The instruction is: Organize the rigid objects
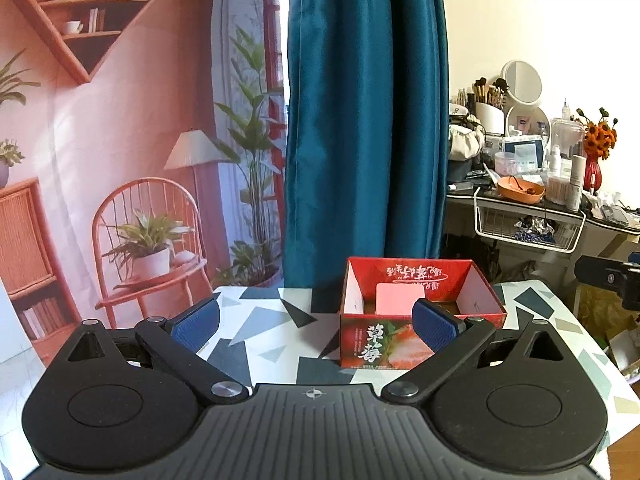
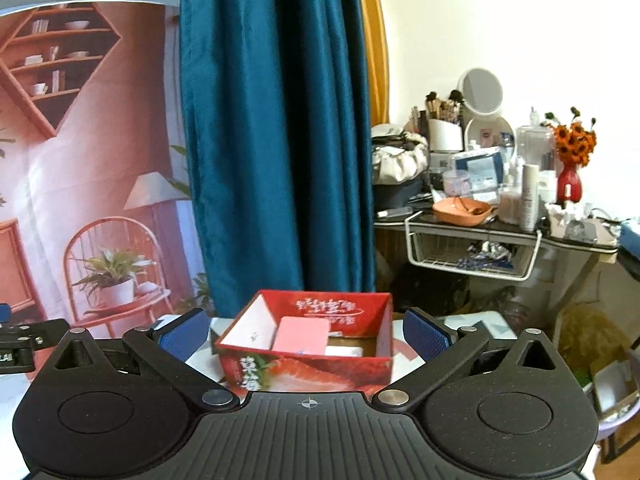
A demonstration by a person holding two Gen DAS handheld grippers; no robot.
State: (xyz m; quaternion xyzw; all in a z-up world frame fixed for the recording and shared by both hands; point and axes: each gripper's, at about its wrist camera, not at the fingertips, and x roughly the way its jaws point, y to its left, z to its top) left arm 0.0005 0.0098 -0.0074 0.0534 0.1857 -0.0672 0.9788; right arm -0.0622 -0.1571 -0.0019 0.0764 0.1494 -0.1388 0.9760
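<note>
A red open-top cardboard box [image 1: 374,344] with strawberry print stands on the patterned table [image 1: 264,320]. A pink flat block [image 1: 400,298] leans inside it. My left gripper [image 1: 316,320] is open and empty, with the box just ahead to the right; its right finger [image 1: 434,326] overlaps the box's front. In the right wrist view the box [image 2: 308,372] sits between my open, empty right gripper's [image 2: 306,334] fingers, with the pink block [image 2: 300,336] and a white flat item [image 2: 344,351] inside. The left gripper's edge [image 2: 16,344] shows at far left.
A blue curtain [image 1: 360,120] hangs behind the table. A cluttered vanity desk [image 1: 540,200] with a wire basket stands at the right. A printed backdrop [image 1: 120,140] covers the left wall. Boxes lie on the floor [image 2: 612,392] at the right.
</note>
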